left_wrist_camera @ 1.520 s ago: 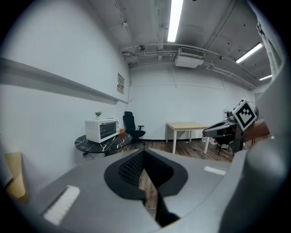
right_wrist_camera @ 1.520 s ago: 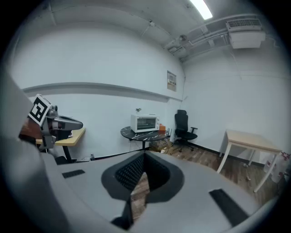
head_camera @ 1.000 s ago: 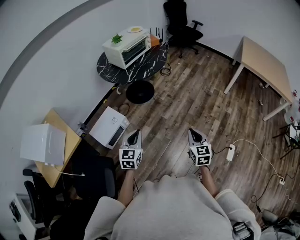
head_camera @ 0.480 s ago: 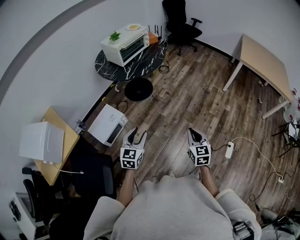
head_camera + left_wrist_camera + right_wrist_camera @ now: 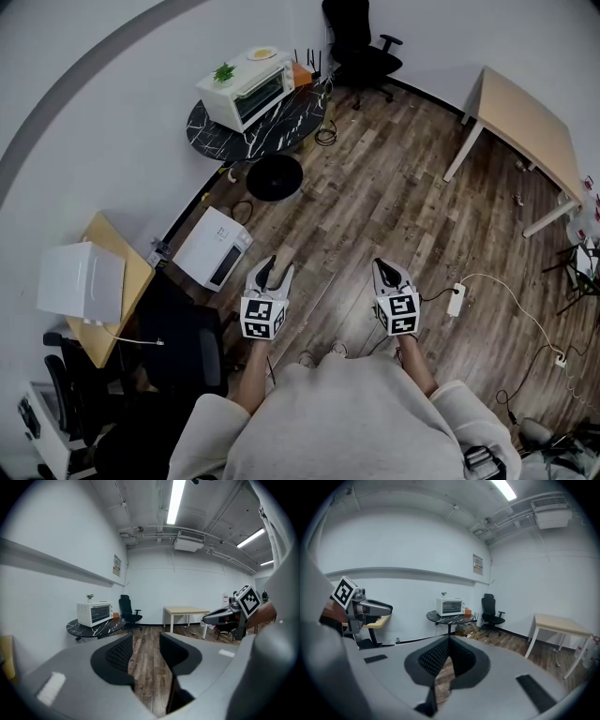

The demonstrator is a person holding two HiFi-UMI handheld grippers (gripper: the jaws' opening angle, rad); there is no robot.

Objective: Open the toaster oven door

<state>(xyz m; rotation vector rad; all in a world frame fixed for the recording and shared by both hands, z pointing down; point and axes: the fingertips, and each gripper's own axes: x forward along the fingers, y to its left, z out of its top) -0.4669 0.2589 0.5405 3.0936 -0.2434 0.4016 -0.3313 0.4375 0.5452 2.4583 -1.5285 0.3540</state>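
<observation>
The white toaster oven [image 5: 246, 86] stands with its door closed on a round black marble table [image 5: 281, 127] at the far left of the room, a small plant on top. It also shows far ahead in the left gripper view as the toaster oven [image 5: 94, 613] and in the right gripper view as the toaster oven [image 5: 450, 606]. My left gripper [image 5: 277, 269] hangs over the wooden floor, several steps from the oven. Its jaws have just been opening and stand apart with nothing between them [image 5: 146, 649]. My right gripper [image 5: 387, 269] is beside it, shut and empty [image 5: 449, 641].
A white appliance [image 5: 216, 248] lies on the floor by the wall, with a black round stool [image 5: 274, 178] between it and the marble table. An office chair [image 5: 361, 47] stands behind the table. A wooden desk [image 5: 525, 117] is at the right, and a power strip [image 5: 457, 300] with cables on the floor.
The left gripper's jaws went from shut to open. Both grippers and the view have edged forward over the floor toward the oven. The oven door is still closed.
</observation>
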